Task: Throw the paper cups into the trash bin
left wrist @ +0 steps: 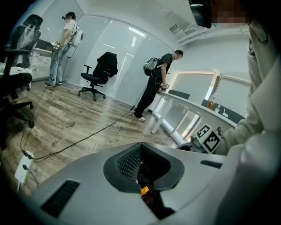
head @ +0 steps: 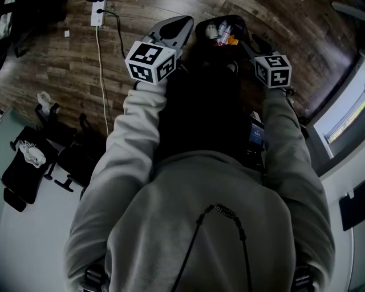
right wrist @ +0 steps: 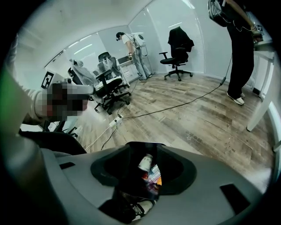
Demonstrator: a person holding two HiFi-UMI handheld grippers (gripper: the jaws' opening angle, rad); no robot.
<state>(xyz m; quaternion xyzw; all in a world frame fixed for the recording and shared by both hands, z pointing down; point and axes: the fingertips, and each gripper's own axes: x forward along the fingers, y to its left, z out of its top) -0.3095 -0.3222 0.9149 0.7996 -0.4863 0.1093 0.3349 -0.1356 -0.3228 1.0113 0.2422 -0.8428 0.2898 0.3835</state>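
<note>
Head view: left tongs (head: 173,27) closed, right tongs (right wrist: 145,147) apart, both outstretched over trash bin (head: 242,24).

I looked down on a dark wood-plank floor (head: 63,74). A black trash bin (head: 242,24) stood on it at the far side. Far left lay a white power strip (head: 98,12) with its white cable (head: 101,80) trailing nearer. Black office chairs (head: 71,154) stood near left.

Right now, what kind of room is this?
Probably an open office or lab workspace: rolling office chairs, glass partition walls, a long white desk and wood-look flooring.
</note>
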